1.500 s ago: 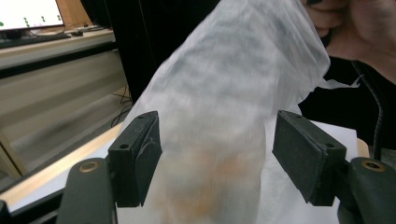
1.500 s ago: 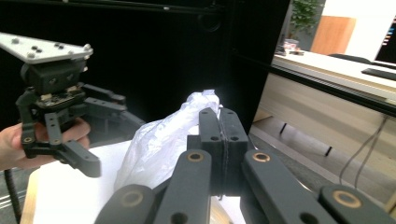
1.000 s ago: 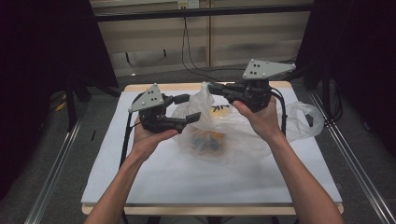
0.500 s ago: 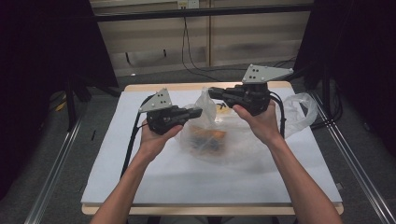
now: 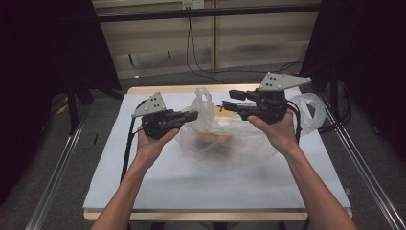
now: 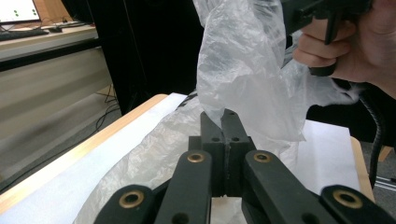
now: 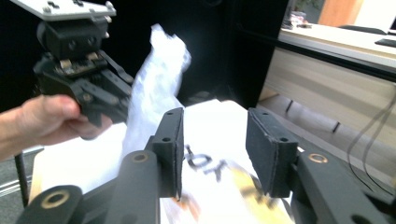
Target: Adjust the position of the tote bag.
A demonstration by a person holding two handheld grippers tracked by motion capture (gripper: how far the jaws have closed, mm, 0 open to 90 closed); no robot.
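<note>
High view: our left gripper (image 5: 191,116) has swung in and clamps the plastic bag's handle (image 5: 203,103) — our right gripper (image 5: 229,101), released, hovers near the bag's far side.

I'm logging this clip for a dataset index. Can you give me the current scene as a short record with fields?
surface: table with a white cover
main object: clear plastic bag with orange contents, one handle raised
left gripper: jaws closed on the plastic bag handle
right gripper: jaws apart, nothing between them, pointed over the bag
other item: second clear bag at the table's far right edge
</note>
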